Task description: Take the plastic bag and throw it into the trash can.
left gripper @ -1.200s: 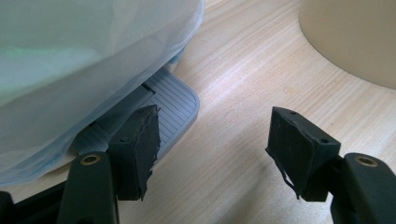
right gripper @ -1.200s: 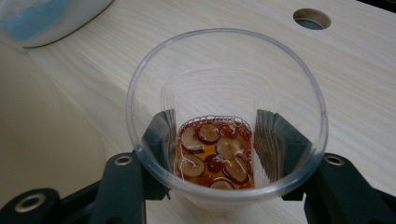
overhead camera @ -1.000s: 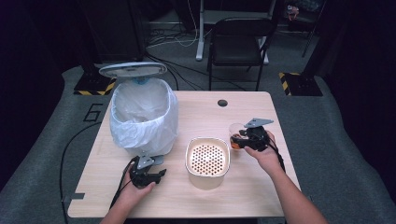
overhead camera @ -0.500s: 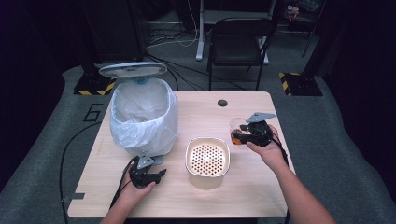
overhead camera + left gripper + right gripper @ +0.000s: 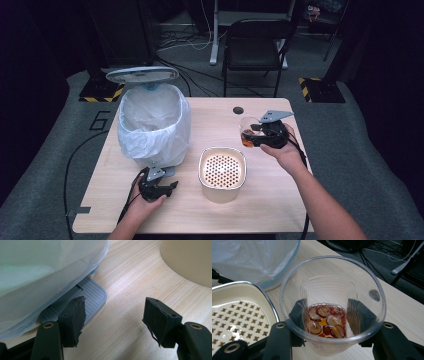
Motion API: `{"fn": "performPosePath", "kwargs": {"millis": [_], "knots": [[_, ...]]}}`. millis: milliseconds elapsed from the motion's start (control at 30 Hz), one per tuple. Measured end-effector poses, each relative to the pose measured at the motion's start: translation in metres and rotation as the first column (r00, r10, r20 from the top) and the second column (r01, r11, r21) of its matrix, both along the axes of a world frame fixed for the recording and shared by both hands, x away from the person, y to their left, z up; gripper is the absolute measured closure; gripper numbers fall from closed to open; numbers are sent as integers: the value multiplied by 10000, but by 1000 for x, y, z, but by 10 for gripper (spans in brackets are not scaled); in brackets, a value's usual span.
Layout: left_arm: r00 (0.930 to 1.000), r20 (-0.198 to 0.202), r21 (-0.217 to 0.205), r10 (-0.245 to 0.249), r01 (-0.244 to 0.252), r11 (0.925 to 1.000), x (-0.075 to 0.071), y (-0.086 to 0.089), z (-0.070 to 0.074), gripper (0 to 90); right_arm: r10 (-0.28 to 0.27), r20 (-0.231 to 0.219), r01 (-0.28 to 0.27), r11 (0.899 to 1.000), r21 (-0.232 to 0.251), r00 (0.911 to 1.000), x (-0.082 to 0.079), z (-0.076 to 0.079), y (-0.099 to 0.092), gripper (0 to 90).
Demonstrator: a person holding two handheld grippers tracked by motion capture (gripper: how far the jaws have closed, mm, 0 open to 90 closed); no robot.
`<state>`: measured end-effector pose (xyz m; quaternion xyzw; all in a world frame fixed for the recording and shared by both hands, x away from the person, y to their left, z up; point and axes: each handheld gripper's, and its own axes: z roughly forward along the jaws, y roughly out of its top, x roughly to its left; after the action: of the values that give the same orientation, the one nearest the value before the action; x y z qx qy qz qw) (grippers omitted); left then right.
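My right gripper is shut on a clear plastic cup and holds it above the table's right side. In the right gripper view the cup stands upright between both pads, with amber liquid and round fruit pieces at its bottom. A cream container with a perforated lid stands in the middle of the table, left of and below the cup. My left gripper rests open on the table by the foot pedal of the bag-lined bin; nothing is between its fingers.
The bin's lid stands raised at the back. A round cable hole is in the wooden table behind the cup. A black chair stands beyond the far edge. Cables trail off both grippers.
My right gripper has lifted the cup off the table and carried it up and slightly toward the middle. The left gripper has stayed where it was.
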<state>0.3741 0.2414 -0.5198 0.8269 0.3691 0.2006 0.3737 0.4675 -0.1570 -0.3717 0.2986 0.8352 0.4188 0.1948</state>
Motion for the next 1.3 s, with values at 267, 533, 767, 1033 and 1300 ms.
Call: {"fn": "performPosePath", "kwargs": {"millis": [267,533,767,1033,1300], "knots": [[10000,10,20,-7,7,10000,0,0,0,341,397,148,-400,9990,204,9991,-1,14,11,516],[10000,-62,-39,38,-38,10000,0,0,0,341,976,461,-983,9951,115,9942,-7,25,23,517],[10000,24,25,-24,24,10000,0,0,0,341,1390,720,-1387,9903,-97,9877,-16,31,34,518],[10000,72,3,0,0,10000,0,0,0,341,1880,1273,-1784,9805,-829,9739,-25,31,46,518],[10000,73,4,1,-1,10000,0,0,0,341,2357,1621,-2156,9675,-1319,9582,-30,28,54,520]]}}
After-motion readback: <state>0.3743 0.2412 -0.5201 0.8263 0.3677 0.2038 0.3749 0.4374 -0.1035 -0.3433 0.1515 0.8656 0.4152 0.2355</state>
